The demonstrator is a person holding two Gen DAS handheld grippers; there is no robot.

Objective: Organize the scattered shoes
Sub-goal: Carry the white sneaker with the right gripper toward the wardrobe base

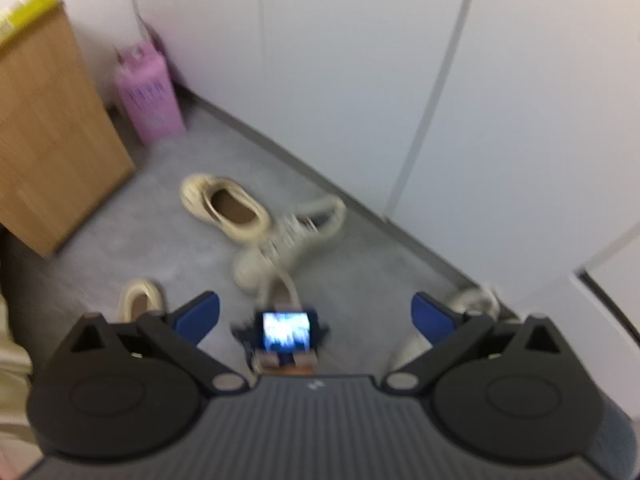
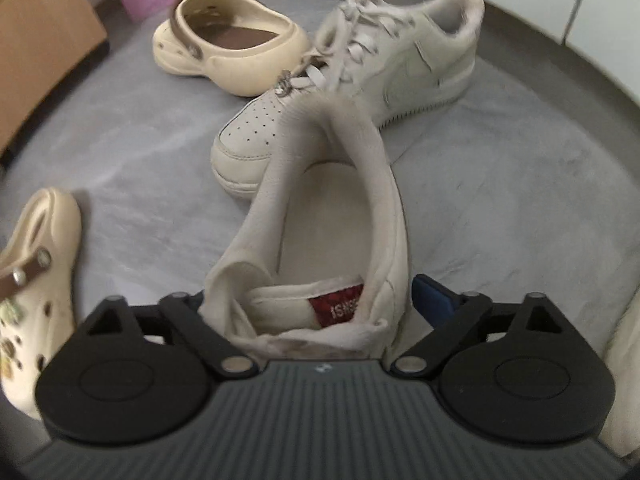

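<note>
In the right wrist view my right gripper (image 2: 316, 300) is shut on a white sneaker (image 2: 320, 216), gripping its sides near the tongue with the red label. Its heel points away from me. The right blue fingertip (image 2: 434, 296) shows; the left one is hidden behind the shoe. Beyond it a second white sneaker (image 2: 372, 76) lies on the grey floor, with a cream clog (image 2: 228, 52) behind it and another cream clog (image 2: 36, 280) at the left edge. My left gripper (image 1: 316, 316) hangs open high above the same white sneaker (image 1: 288, 236) and clogs (image 1: 226, 208) (image 1: 138, 300).
A wooden cabinet (image 1: 52, 140) and a pink bag (image 1: 148, 96) stand at the left by the white wall (image 1: 360, 80). Another pale shoe (image 1: 476, 300) lies near the wall on the right. A device with a lit screen (image 1: 286, 330) shows below the left gripper.
</note>
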